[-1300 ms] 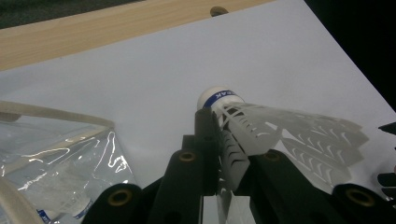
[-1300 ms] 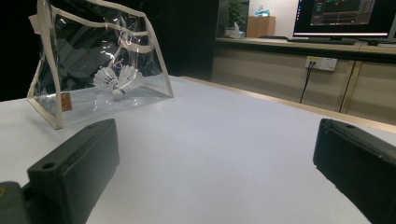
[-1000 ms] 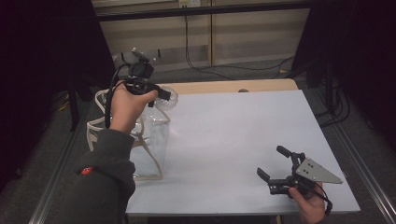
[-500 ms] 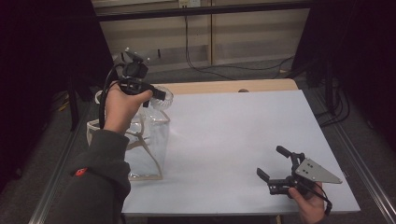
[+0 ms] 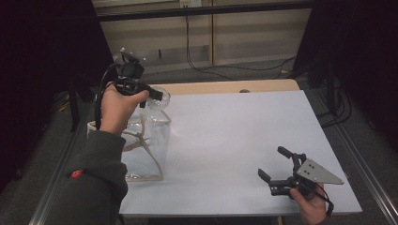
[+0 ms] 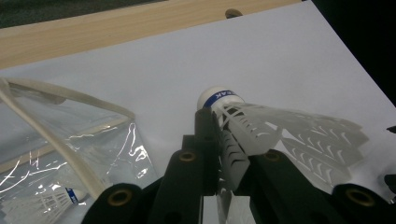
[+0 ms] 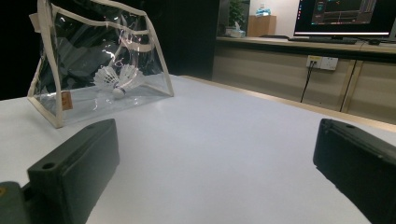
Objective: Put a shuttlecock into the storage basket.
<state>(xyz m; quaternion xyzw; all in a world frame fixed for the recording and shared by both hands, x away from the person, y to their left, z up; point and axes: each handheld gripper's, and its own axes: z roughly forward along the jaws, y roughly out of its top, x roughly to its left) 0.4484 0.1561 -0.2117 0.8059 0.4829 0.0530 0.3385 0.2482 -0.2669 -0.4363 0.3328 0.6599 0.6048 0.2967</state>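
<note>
**Shuttlecock held above the clear bag**

Shuttlecock (image 5: 158, 95) hung in the left gripper (image 5: 151, 94) over the far end of the clear bag (image 5: 150, 140) in the high view, near the table's (image 5: 234, 136) left edge. The right gripper (image 5: 277, 165) rested low at the near right corner, well apart from the bag, jaws spread with nothing between them.

In the left gripper view, the jaws were clamped on the feather skirt of the shuttlecock (image 6: 261, 130), just behind its white cork with the blue band. The bag (image 6: 84, 140) lay below and to the side, and another shuttlecock (image 6: 46, 203) lay inside it.

The right gripper view showed the bag (image 7: 98, 65) standing upright with its cream trim, at least two shuttlecocks (image 7: 116, 77) resting on its floor.

The grip sat on thin plastic vanes, so the shuttlecock could probably twist or slip. The bag's mouth looked soft and narrow; released off-centre, the shuttlecock might catch the rim or handle and fall onto the table. Nothing steadied the bag, so a knock could tip it.
</note>
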